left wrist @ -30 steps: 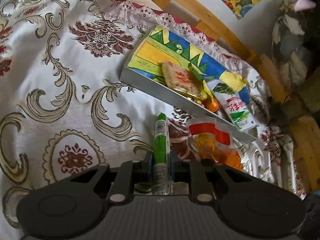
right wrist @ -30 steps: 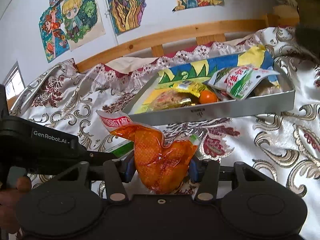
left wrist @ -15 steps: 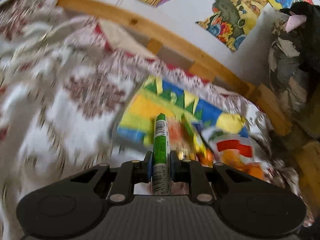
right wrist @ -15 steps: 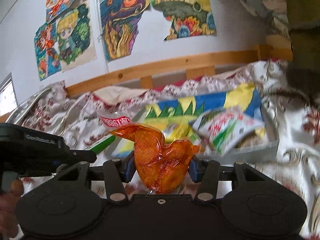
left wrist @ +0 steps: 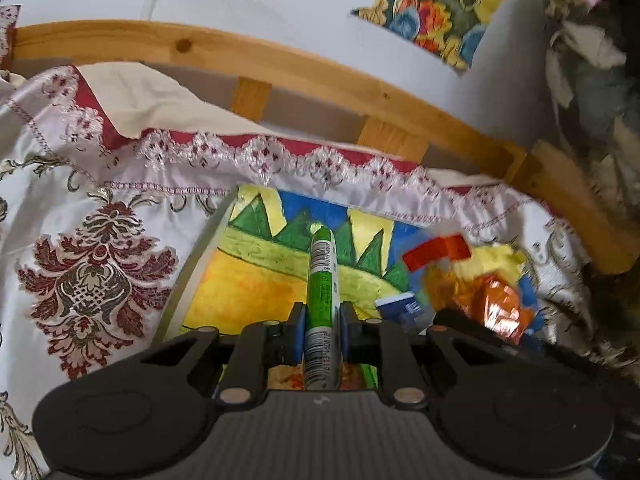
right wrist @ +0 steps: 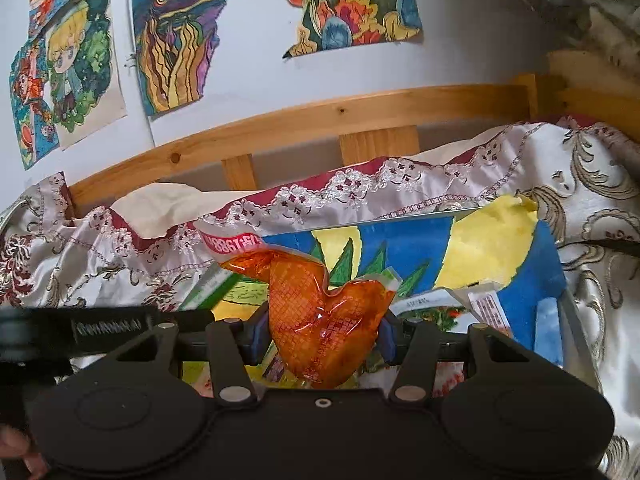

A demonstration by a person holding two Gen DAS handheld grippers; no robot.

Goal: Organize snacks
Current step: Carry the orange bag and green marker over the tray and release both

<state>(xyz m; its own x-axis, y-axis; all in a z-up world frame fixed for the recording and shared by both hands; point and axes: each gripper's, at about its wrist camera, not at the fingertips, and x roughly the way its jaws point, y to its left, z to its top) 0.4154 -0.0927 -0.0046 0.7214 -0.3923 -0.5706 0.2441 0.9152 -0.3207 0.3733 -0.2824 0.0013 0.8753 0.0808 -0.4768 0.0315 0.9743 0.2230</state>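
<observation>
A: Two grippers are in view, and each one holds a snack. The left gripper (left wrist: 322, 332) is closed on a green snack stick (left wrist: 322, 280); the stick points forward between the blue pads (left wrist: 295, 334) and hangs above the metal tray (left wrist: 200, 256).

B: And the other one?

A: The right gripper (right wrist: 320, 334) is closed on an orange chicken-leg pack (right wrist: 320, 316), a clear vacuum pouch with a red label at the top. It is also above the tray, on the right side of the left gripper. In the left wrist view the same pack appears blurred, near the right half of the tray.

B: What is inside the tray?

A: A colourful painted paper (right wrist: 492, 248) lines the bottom, with blue, yellow and green shapes. A white and green snack packet (right wrist: 452, 312) lies on it, just behind the right gripper. Other packets under the gripper are mostly hidden.

B: Where does the tray stand?

A: On a white patterned bedspread (left wrist: 92, 280), near a wooden bed rail (right wrist: 320, 116). Drawings (right wrist: 176, 36) hang on the wall above.
</observation>
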